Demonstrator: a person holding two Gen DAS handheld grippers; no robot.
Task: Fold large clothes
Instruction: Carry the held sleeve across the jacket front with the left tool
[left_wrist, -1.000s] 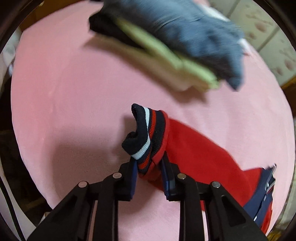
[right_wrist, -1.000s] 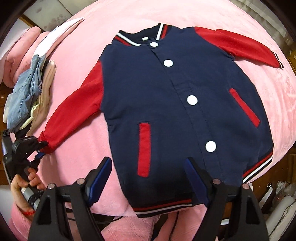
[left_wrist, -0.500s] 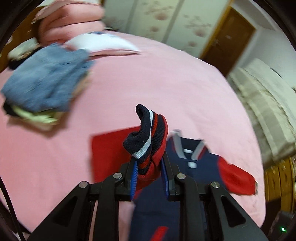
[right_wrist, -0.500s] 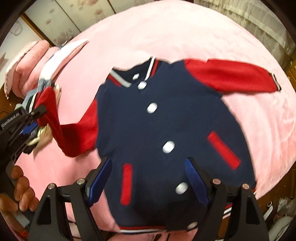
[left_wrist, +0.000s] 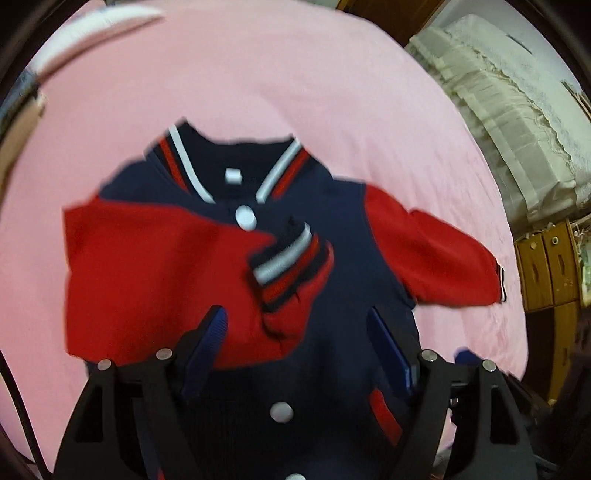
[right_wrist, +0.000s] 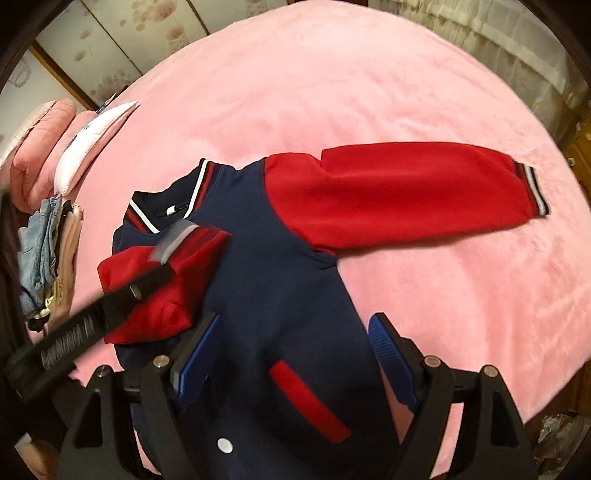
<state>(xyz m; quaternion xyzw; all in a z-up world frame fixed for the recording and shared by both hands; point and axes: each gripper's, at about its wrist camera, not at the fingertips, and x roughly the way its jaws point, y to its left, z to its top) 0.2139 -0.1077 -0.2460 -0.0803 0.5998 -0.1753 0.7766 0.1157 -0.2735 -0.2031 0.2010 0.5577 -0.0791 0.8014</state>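
A navy jacket (right_wrist: 280, 295) with red sleeves and white buttons lies front up on the pink bed (right_wrist: 332, 92). One red sleeve (left_wrist: 155, 273) is folded across the chest, its striped cuff (left_wrist: 291, 262) near the top button. My left gripper (left_wrist: 299, 350) hovers over that sleeve with its jaws opening, and the pads do not touch the cloth. A blurred black finger (right_wrist: 122, 299) of it crosses the right wrist view. The other sleeve (right_wrist: 406, 195) lies stretched out to the right. My right gripper (right_wrist: 295, 362) stands open above the jacket's lower front, holding nothing.
A pile of folded clothes (right_wrist: 44, 258) with denim on top sits at the bed's left edge, next to pink and white pillows (right_wrist: 85, 144). Cream lace fabric (left_wrist: 498, 110) and a wooden cabinet (left_wrist: 546, 266) stand beyond the bed's right side.
My left gripper carried the sleeve cuff from the bed's left side over the jacket's chest and let it go, its jaws spreading apart. The right gripper's view shifted toward the outstretched sleeve.
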